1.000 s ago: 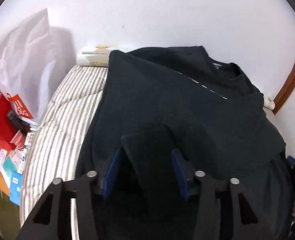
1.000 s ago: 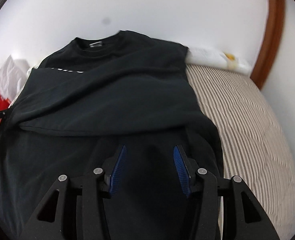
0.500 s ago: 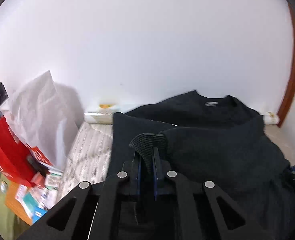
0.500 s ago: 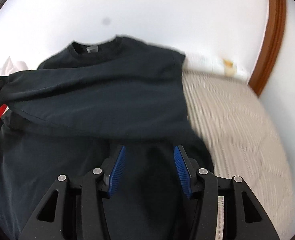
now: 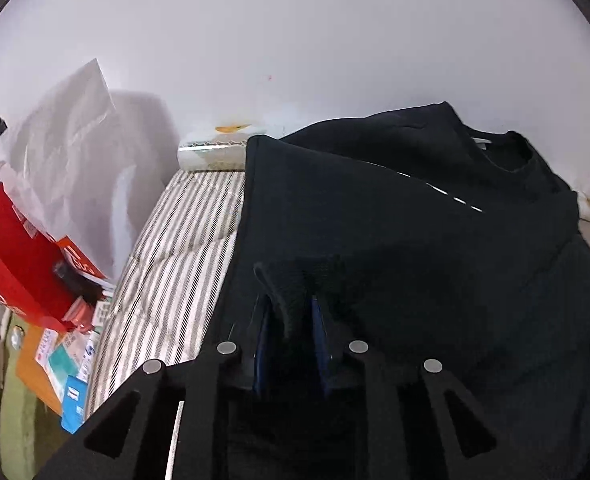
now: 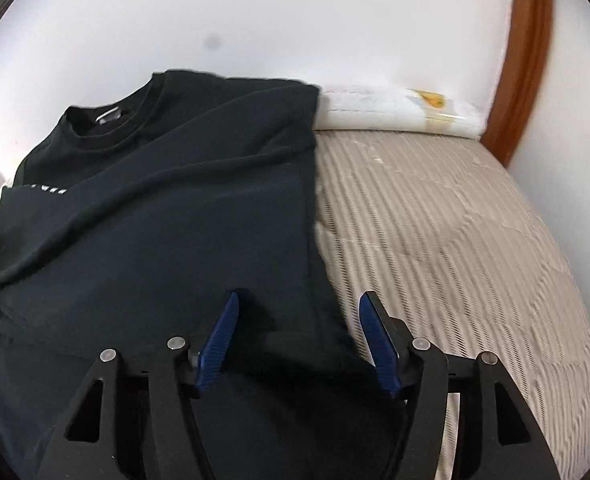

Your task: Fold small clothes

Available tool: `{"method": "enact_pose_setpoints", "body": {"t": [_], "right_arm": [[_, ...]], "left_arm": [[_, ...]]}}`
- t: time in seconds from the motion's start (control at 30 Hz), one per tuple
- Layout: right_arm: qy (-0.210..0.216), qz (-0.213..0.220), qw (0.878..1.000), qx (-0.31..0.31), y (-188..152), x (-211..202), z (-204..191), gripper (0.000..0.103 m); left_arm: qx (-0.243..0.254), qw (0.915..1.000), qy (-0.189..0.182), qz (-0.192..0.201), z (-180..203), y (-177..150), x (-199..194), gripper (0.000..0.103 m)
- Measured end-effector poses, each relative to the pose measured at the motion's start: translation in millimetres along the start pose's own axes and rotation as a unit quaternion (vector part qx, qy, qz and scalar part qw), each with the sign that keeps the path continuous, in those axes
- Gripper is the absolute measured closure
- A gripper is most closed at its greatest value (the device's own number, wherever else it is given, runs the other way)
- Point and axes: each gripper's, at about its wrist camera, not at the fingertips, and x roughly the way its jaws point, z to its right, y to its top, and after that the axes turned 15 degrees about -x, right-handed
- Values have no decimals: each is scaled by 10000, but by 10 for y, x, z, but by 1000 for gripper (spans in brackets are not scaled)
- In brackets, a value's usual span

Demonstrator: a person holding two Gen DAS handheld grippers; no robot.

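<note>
Lifted half a second ago with the ribbed cuff (image 5: 283, 280) pinched tight; now back down near the garment, left gripper (image 5: 289, 320) parting its fingers again, cuff between the blue pads (image 5: 262, 344), fold of fabric standing up there. Whether the pads press on it: cannot tell for certain, contact looks present on both sides.

Black sweatshirt (image 6: 155, 216) spread on the striped mattress (image 6: 435, 232), neck toward the white wall (image 5: 295, 40), neck label (image 6: 109, 116) showing inside the collar. One sleeve folded across the chest, covering part of a white printed line (image 5: 455, 200). Side edge of the body running straight, bare mattress beside it.

Right gripper (image 6: 299, 312) shifted toward that side edge compared with a second ago, fingers wider apart and opening, grasping nothing. Hanging over the lower corner of the sweatshirt, one pad over fabric, the other near the border with the mattress. Slight motion blur in that view.

Outward: rolled white bundle (image 6: 395, 112) along the wall at the head of the bed, yellow mark on it. Curved wooden bed frame (image 6: 531, 40) at the far corner. Beside the bed on the left-wrist side, white paper bag (image 5: 67, 152), red bag (image 5: 11, 256), scattered small packets (image 5: 67, 356).
</note>
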Motion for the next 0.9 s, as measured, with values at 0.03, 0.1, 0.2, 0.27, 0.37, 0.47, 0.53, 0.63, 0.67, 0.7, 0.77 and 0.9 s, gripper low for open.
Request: {"method": "enact_pose_setpoints", "body": {"t": [0.03,0.1,0.2,0.27,0.37,0.47,0.53,0.63,0.67,0.7,0.77,0.9], "right_arm": [[-50,51,10000,30,-17,-60,22,42],[-168,131,9998,-42,-74,-237,57,42],[-345,74,9990,-284,-181,-501,107,42],[-451,116,9984,-330,-266,-668,164,42],[-550,170,9980,-260,-467,-949,276,42],[-211,162,9996,-23,-751,-1181,379,42],[-11,146,9999,16,-927,-1270,401,42],[238,81,9997,10,-1218,-1353,364,42],[312,19,9995,9,-1315,-1348,348,42],[357,-39,9994,20,-1408,-1346,328,42],[441,-115,9990,5,-1553,-1341,299,42],[560,-203,9982,18,-1783,-1297,230,42]], "left_arm": [[-18,10000,-30,-6,-12,-9,-34,84],[-10,10000,-35,59,-9,-51,-155,84],[46,9998,-65,190,-41,-127,-352,84],[31,9997,-129,189,-72,-200,-498,84],[-37,9995,-289,97,-153,-312,-677,84],[-192,9988,-438,-81,-294,-488,-863,77],[-323,9981,-489,-164,-397,-624,-968,66],[-350,9982,-429,-236,-525,-894,-1140,59],[-342,9981,-404,-305,-583,-1023,-1195,58],[-328,9980,-393,-365,-622,-1112,-1225,57],[-312,9977,-329,-497,-724,-1332,-1293,56],[-365,9956,-394,-763,-895,-1658,-1363,56]]}}
